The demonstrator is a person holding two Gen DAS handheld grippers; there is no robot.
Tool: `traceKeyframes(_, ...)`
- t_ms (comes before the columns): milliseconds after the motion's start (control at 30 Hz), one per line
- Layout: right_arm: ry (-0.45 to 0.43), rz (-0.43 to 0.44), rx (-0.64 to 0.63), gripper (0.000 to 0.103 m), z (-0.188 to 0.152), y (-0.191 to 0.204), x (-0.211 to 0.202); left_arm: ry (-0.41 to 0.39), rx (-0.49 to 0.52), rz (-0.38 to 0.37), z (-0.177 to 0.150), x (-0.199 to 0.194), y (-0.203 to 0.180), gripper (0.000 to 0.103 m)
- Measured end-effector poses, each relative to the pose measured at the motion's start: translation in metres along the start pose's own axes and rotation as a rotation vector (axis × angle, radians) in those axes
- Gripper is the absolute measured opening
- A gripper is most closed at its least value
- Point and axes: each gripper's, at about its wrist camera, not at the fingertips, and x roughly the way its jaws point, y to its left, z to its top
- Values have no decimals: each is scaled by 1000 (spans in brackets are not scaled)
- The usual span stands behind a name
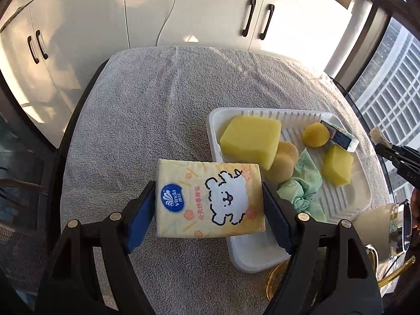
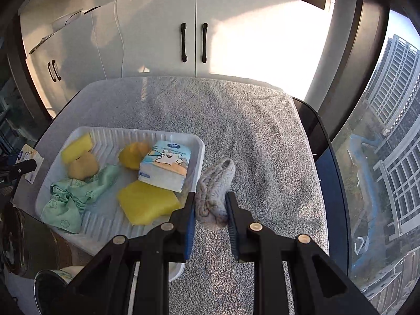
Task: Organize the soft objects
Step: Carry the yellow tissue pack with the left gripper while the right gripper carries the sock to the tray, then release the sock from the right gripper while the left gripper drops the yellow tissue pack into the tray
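Note:
My left gripper [image 1: 210, 204] is shut on a yellow Vinda tissue pack [image 1: 210, 199] with a white bear print, held above the towel beside the white tray's [image 1: 262, 260] left edge. My right gripper [image 2: 211, 210] is shut on a grey knitted sock [image 2: 214, 191], held just right of the tray [image 2: 110, 134]. In the tray lie two yellow sponges [image 2: 147, 202] [image 2: 77, 148], round yellow puffs [image 2: 82, 169], a green cloth [image 2: 73, 197] and a blue tissue pack [image 2: 165, 165]. The left gripper with its pack shows at the right wrist view's left edge [image 2: 26, 162].
A grey towel [image 2: 249, 131] covers the dark table. White cabinets [image 2: 194, 26] stand behind. A window [image 2: 388, 131] is at the right. Dark round containers [image 2: 23, 241] and gold-rimmed items [image 1: 399, 225] sit at the near table edge.

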Motion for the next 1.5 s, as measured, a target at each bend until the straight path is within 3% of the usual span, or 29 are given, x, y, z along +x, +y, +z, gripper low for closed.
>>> traceKeyframes(167,-10,80,-115,24,25,28,8,71,52,-52,0,14,-24,76)
traceKeyframes(400,47,194,-326,24,50,74,29,140,75,-52,2,26,-29,76)
traceKeyframes(567,144,301,-459,24,55,106,54,168,42,-70,6,32,-24,76)
traceKeyframes(767,247,318,-550,24,56,137,83,155,36,-62,8,32,-25,77)
traceKeyframes(1100,218,312,-548,25,57,138,80,45,-23,-144,15,10,-18,79)
traceKeyframes(1167,204,307,-527,30,58,133,75,43,-31,-153,17,9,-17,81)
traceKeyframes(1233,181,283,-511,45,58,126,70,46,-32,-147,18,10,-16,81)
traceKeyframes(1500,96,290,-351,47,51,76,42,-54,-118,-227,14,-10,-4,81)
